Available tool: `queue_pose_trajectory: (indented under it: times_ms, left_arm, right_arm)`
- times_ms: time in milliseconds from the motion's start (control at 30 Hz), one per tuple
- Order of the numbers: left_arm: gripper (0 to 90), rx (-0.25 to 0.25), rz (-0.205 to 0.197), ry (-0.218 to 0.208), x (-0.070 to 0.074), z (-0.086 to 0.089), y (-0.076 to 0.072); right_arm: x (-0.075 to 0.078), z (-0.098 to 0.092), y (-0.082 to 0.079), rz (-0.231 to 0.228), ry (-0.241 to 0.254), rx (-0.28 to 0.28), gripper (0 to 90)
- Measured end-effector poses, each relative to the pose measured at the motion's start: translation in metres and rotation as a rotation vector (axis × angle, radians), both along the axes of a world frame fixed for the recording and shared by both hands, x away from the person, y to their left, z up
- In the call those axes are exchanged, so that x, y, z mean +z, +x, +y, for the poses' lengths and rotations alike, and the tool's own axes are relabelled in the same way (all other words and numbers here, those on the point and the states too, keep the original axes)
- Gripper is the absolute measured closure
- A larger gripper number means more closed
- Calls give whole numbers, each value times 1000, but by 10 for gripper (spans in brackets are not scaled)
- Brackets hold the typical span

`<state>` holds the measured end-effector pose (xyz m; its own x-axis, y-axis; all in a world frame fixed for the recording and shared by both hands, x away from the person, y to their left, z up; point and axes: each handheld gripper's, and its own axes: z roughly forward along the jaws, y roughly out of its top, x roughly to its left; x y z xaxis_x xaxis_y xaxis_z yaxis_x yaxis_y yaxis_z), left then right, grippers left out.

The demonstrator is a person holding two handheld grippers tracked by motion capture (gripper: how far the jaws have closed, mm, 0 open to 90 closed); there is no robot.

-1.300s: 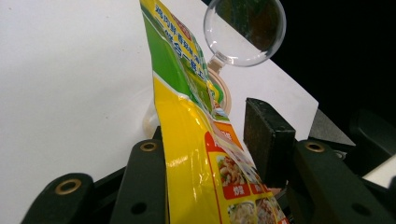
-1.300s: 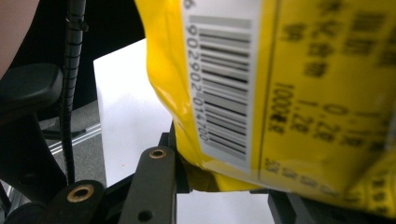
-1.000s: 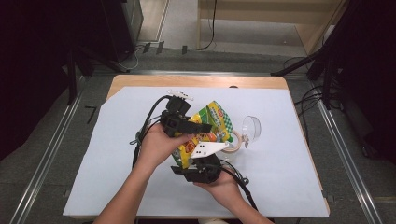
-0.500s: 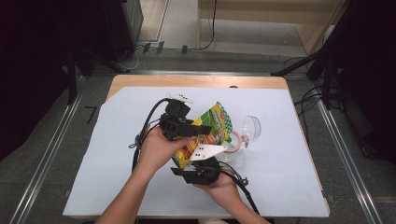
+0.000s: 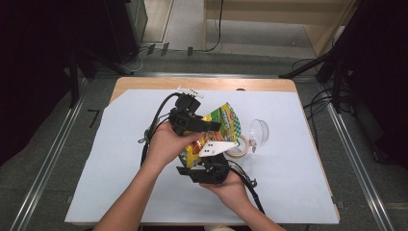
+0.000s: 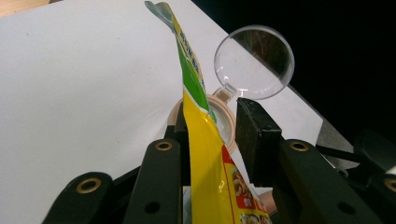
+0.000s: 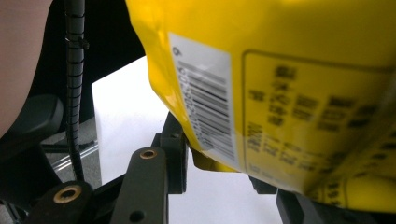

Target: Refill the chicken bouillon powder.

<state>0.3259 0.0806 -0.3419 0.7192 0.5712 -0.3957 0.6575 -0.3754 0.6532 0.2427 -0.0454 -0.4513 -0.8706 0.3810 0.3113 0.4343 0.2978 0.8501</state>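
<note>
A yellow and green snack bag (image 5: pixel 219 120) is held up over the middle of the table between both grippers. My left gripper (image 5: pixel 211 126) reaches in from the left. Its jaws have just been closing on the bag's thin top edge (image 6: pixel 196 93). That edge lies against one pad, and the other pad (image 6: pixel 254 135) stands clear of it. My right gripper (image 5: pixel 202 158) comes from below, shut on the bag's bottom corner (image 7: pixel 210 158) beside the barcode. Its far jaw is hidden behind the bag.
A beige ring (image 5: pixel 239 147) lies just right of the bag, with a clear round lid (image 5: pixel 258 132) standing at its far side. Both rest on the white sheet (image 5: pixel 120 159) that covers the wooden table (image 5: pixel 144 84). Cables trail from both grippers.
</note>
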Motion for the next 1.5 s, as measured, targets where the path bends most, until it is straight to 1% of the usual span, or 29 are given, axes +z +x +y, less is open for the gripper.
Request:
queue_pose_trajectory:
  times_ms: [67, 167, 200, 233, 267, 333, 400, 433, 467, 533, 600, 733, 867, 1067, 1233, 1333, 1400, 1467, 1500]
  left_arm:
    - [704, 1, 29, -10, 2, 1, 5]
    - [708, 3, 9, -12, 4, 3, 4]
    - [710, 3, 8, -14, 4, 4, 3]
    - [710, 2, 8, -6, 3, 4, 2]
    - [709, 2, 2, 4, 3, 3, 1]
    - [712, 5, 0, -5, 2, 6, -1]
    - [713, 4, 2, -20, 1, 7, -2]
    - [713, 5, 8, -26, 0, 6, -2]
    - [711, -7, 14, -33, -1, 6, -2]
    - [710, -9, 4, -22, -2, 3, -4]
    - [711, -11, -15, -17, -1, 1, -5]
    - [710, -5, -27, -22, 0, 1, -6]
    - [709, 2, -26, -12, 0, 2, -6]
    - [705, 8, -16, -34, 1, 4, -5]
    - [693, 9, 0, -25, 4, 5, -5]
    - [692, 6, 4, -14, 2, 4, -5]
    - [696, -2, -5, -7, 1, 2, -6]
    - [698, -6, -8, -12, 2, 0, -7]
    - [698, -6, -14, -7, 3, 0, -8]
  right_arm:
    - [2, 1, 2, 4, 0, -1, 649]
    - [6, 2, 3, -1, 7, 0, 642]
    - [6, 3, 2, -7, 4, 4, 641]
    - [5, 3, 2, -17, 2, 5, 637]
    - [5, 4, 1, -17, -4, 15, 638]
    - [4, 5, -1, -34, -15, 35, 633]
    - [4, 5, -2, -49, -19, 44, 632]
    - [3, 5, -3, -54, -23, 41, 640]
    - [2, 4, -3, -58, -25, 39, 648]
    - [0, 4, -3, -57, -31, 35, 657]
    - [-1, 3, -4, -63, -30, 25, 670]
    - [0, 2, -4, -55, -21, 18, 674]
    - [1, 3, -4, -42, -8, 15, 674]
    - [4, 3, -6, -46, -10, 20, 673]
    - [6, 4, -7, -42, 5, 27, 674]
    - [5, 4, -7, -35, 8, 30, 674]
    - [2, 4, -7, -25, 14, 28, 676]
    - [1, 4, -7, -27, 19, 23, 678]
    - [1, 3, -7, -26, 19, 22, 679]
